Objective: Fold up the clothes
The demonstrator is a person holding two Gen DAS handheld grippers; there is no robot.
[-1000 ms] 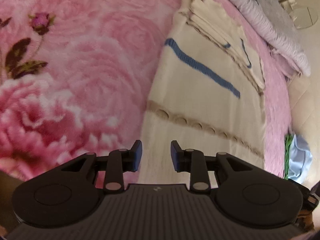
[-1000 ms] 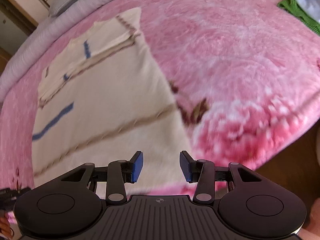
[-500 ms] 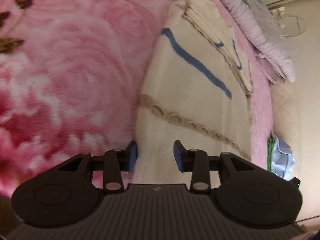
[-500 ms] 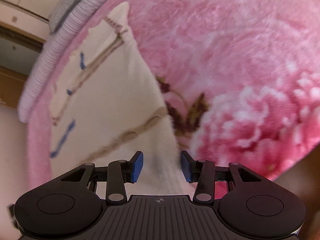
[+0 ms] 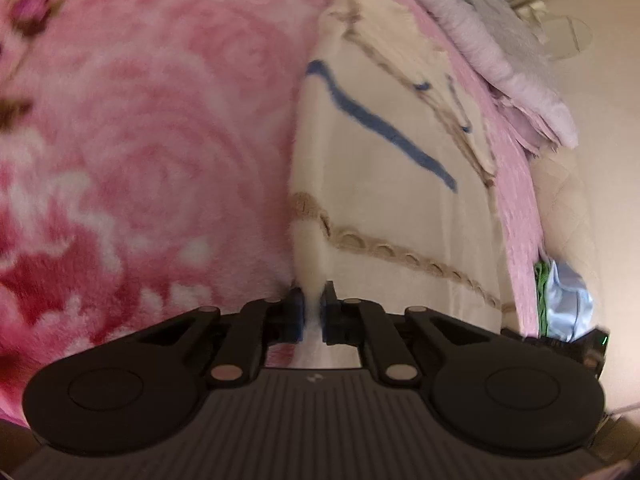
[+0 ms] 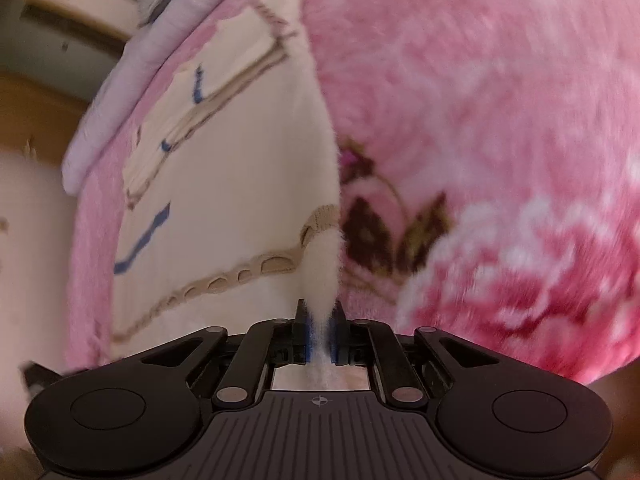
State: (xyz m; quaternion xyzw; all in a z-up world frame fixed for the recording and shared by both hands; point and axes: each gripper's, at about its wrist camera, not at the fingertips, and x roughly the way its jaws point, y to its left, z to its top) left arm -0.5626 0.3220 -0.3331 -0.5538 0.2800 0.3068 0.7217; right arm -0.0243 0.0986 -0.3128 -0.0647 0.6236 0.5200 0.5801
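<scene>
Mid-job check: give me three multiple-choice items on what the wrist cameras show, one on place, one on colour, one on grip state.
1. The cream knitted garment lies on:
A. a pink floral fleece blanket
B. a wooden floor
C. a chair

2. Its slanted stripe is:
A. red
B. blue
C. black

3. The left gripper and right gripper are:
A. both wide open
B. one open
C. both shut on the garment's near edge

Answers: A, blanket surrounds it; B, blue yarn shows; C, cream fabric pinched between both sets of jaws.
</scene>
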